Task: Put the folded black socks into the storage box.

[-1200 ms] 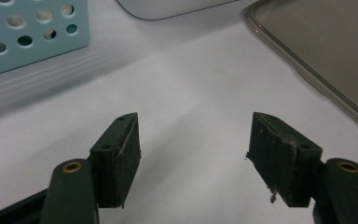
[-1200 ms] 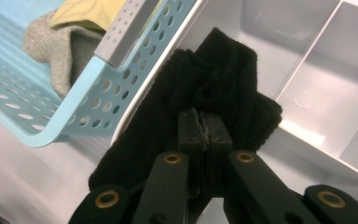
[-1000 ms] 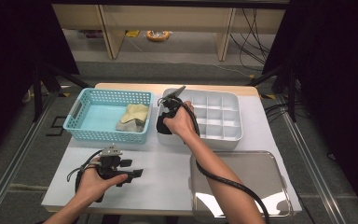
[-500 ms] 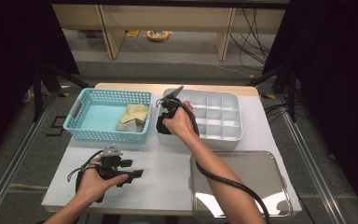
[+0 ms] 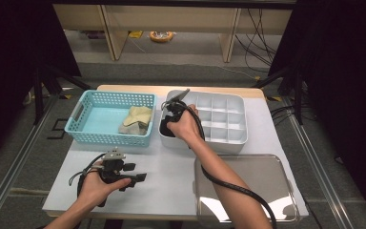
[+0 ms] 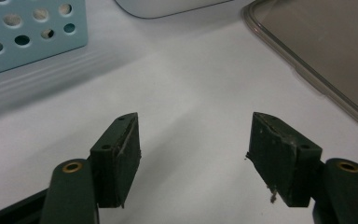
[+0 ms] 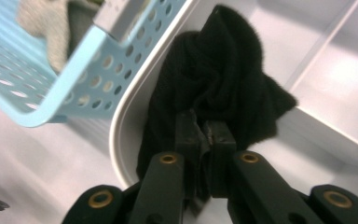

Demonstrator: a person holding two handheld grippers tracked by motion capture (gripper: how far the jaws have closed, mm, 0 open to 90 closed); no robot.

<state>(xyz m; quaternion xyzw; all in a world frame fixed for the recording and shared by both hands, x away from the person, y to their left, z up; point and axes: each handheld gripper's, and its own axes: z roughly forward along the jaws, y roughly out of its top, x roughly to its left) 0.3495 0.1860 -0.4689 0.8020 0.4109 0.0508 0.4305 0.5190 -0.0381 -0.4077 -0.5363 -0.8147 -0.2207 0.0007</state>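
Little differing from a second ago: both hands sitting where they were. Right gripper (image 7: 205,135) jaws just easing apart slightly, nearly together, thin fold of crumpled black fabric sock (image 7: 223,84) pinched between tips. Sock lying in near-left compartment of white plastic divided organiser box (image 5: 219,119), just ahead of jaws, beside light blue perforated plastic basket (image 5: 109,119). Left gripper (image 6: 193,154) resting low over white table (image 6: 191,84), jaws spread wide, gripping nothing.

Light blue perforated basket (image 5: 83,128) at table's left rear, holding folded beige and grey cloths (image 5: 135,120). Clear plastic lid (image 5: 248,186) flat at right front corner. White table surface (image 5: 171,176) between them.
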